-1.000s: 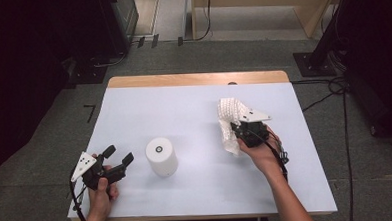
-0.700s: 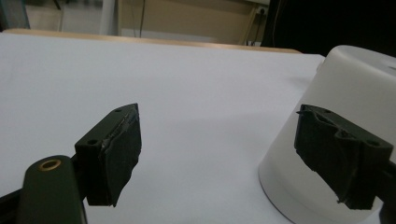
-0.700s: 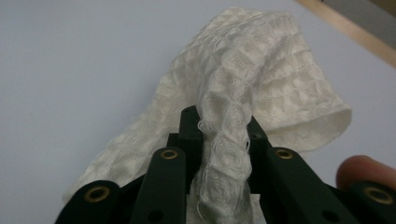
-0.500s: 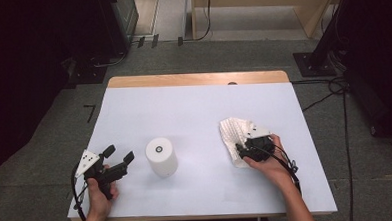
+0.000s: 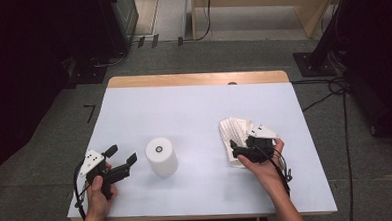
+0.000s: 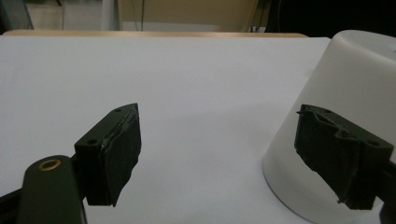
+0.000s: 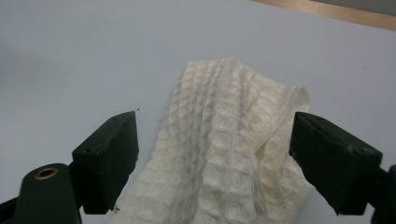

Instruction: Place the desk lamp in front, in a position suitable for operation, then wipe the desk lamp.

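My right gripper [image 7: 212, 163] has just been spreading its fingers; the waffle-weave cloth [image 7: 224, 154] lies crumpled between them on the tabletop [image 5: 194, 105], unpinched. My left gripper [image 6: 233, 158] sits with fingers apart, empty, beside the white cylinder [image 5: 161, 157] at mid-table.

Grey carpet floor [image 5: 45, 147], dark surroundings, white-topped table [image 5: 194, 105]

Table [image 5: 194, 105]: roll [image 5: 161, 157] stands left of centre | cloth [image 5: 233, 134] lies at right | left gripper [image 5: 123, 161] just left of roll | right gripper [image 5: 237, 149] over cloth
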